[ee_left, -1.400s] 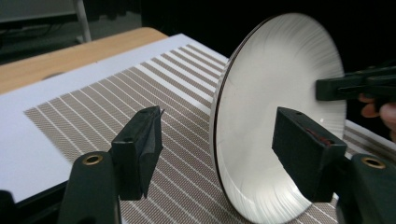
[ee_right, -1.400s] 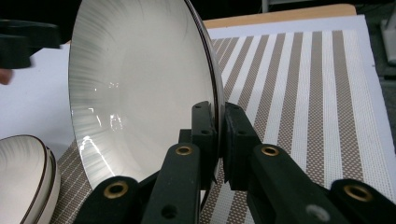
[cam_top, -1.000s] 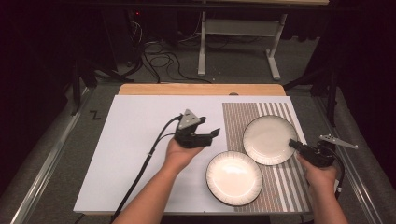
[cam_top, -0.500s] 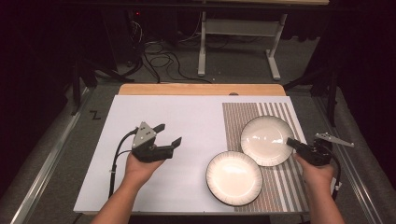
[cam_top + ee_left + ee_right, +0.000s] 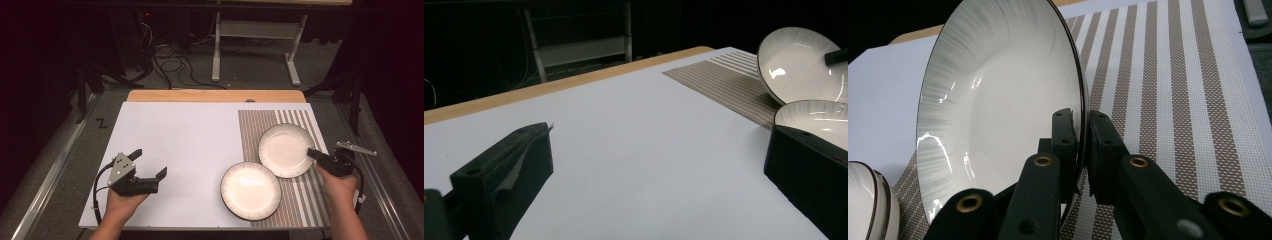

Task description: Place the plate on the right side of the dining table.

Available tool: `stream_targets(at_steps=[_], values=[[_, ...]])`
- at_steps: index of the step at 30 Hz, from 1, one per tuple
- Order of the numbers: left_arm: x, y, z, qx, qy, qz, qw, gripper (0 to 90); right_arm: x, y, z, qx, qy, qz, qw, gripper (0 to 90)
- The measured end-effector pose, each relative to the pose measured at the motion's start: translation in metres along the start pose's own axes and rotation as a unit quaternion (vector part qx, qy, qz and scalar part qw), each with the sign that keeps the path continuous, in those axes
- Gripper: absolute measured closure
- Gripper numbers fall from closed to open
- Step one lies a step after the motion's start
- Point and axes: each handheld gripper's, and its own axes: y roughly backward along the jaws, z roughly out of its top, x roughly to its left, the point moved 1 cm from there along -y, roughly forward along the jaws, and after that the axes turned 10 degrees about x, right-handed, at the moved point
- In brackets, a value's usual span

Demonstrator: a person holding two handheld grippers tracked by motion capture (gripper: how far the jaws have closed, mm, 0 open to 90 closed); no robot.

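a white table (image 5: 180, 150) seen from above, with a wooden strip along its far edge and a brown-and-white striped mat (image 5: 300, 200) covering its right part. two white plates with dark rims sit on the mat. the far plate (image 5: 285, 149) lies near the table's right edge; its near-left rim overlaps or touches the near plate (image 5: 250, 190), which sits close to the front edge and reaches off the mat's left border onto the white surface.

the right gripper (image 5: 315, 153), held in a hand at the table's right edge, is clenched on the right rim of the far plate. in the right gripper view its two black jaws pinch that thin rim (image 5: 1082, 125), one pad inside the plate and one outside, and the plate (image 5: 998, 115) stands tilted up from the mat.

the left gripper (image 5: 148, 162) is over the near-left corner of the table, well apart from both plates, its jaws released, spread wide and holding nothing; they have just been opening. between it and the plates the white surface is bare.
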Motion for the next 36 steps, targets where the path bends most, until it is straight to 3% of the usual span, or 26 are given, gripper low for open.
stream_targets(at_steps=[12, 27, 32, 36], values=[[0.003, 0.008, -0.004, -0.010, 0.007, -0.002, 0.9999, 0.2, -0.009, -0.009, -0.001, 0.013, -0.023, 0.002, 0.9997, 83.1], [0.003, 0.002, -0.007, 0.002, 0.009, -0.007, 0.9999, 0.2, -0.014, -0.019, -0.010, 0.058, -0.053, -0.029, 0.9965, 73.0], [0.003, 0.001, -0.007, 0.002, 0.013, -0.009, 0.9999, 0.2, -0.013, -0.017, -0.014, 0.076, -0.036, -0.048, 0.9953, 68.4], [0.002, 0.000, -0.007, 0.002, 0.018, -0.009, 0.9998, 0.2, -0.007, -0.009, -0.016, 0.062, -0.012, -0.070, 0.9956, 65.7]])
